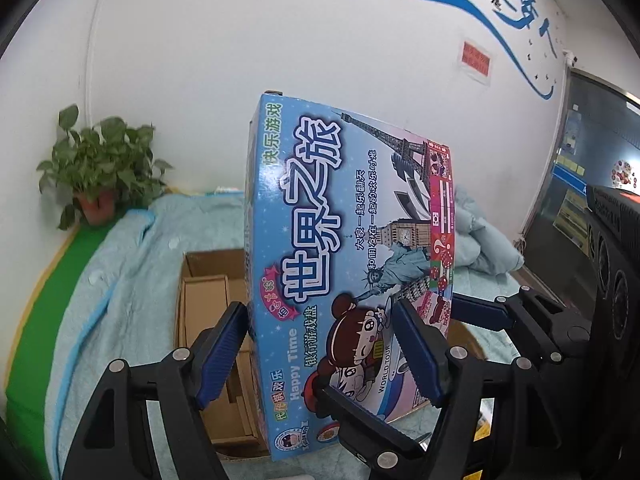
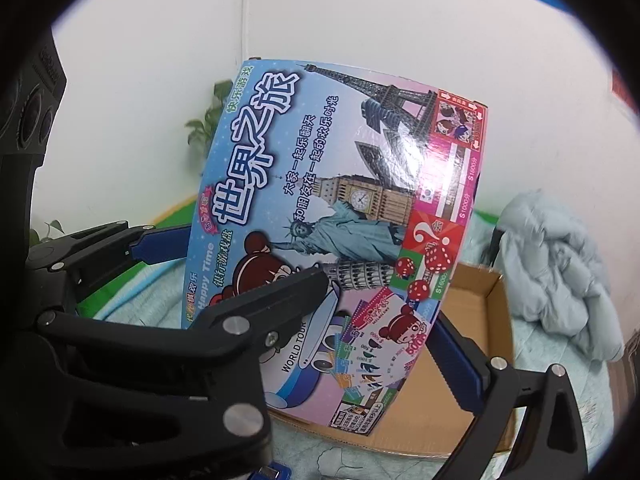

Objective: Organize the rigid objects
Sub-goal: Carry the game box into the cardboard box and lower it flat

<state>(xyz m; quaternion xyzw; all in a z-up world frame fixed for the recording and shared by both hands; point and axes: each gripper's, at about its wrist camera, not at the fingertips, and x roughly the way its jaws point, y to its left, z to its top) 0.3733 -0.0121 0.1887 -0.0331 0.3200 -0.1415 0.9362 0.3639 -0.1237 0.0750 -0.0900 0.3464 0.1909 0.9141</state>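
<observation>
A blue and pink board game box (image 1: 344,240) is held upright on its edge over an open cardboard box (image 1: 208,320). My left gripper (image 1: 320,352) is shut on the game box's near left edge, one blue pad on each face. My right gripper (image 2: 384,320) clamps the game box (image 2: 340,200) near its lower right corner; its right finger (image 2: 460,364) is behind the box and its left finger in front. The cardboard box (image 2: 472,360) lies under and behind the game box in the right wrist view.
A potted plant (image 1: 100,172) stands at the back left by the white wall. A light blue quilt (image 1: 112,288) covers the surface over a green mat. A bunched pale blue blanket (image 2: 560,272) lies at the right. A dark screen (image 1: 592,168) is at the far right.
</observation>
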